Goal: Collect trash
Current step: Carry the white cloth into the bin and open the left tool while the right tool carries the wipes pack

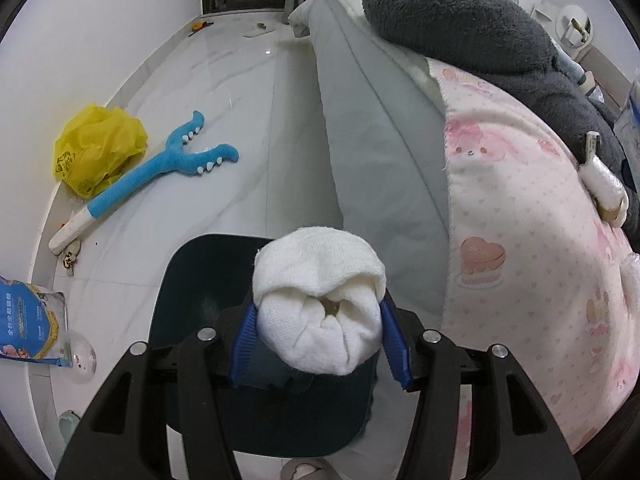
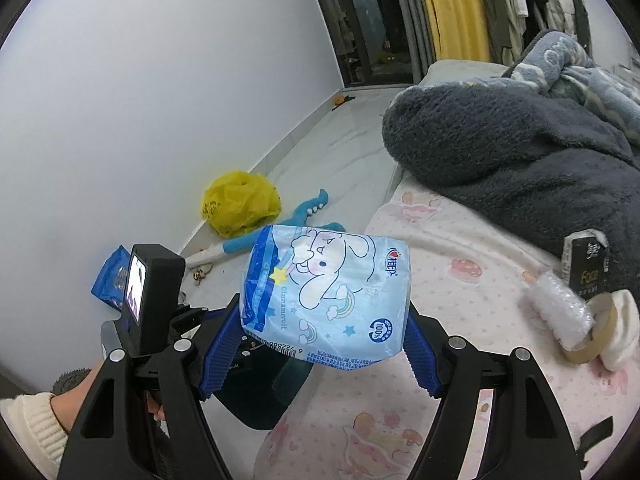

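Left gripper [image 1: 318,344] jaws clamp a rolled white cloth [image 1: 318,308] above a dark bin [image 1: 192,276] — soft and light, squeezed at its middle. Right gripper [image 2: 324,344] jaws pinch a blue tissue pack [image 2: 326,296] by its lower edges — a light, slippery film likely to crumple or slide

I see even, cool indoor light on both wrist feeds, with soft shadows and dark glass at the window [image 2: 376,24]. A small glare spot sits on the glossy floor [image 1: 267,52]. Heavy fisheye bending and black corners frame each view; the white wall [image 2: 120,100] looks grey toward the edges
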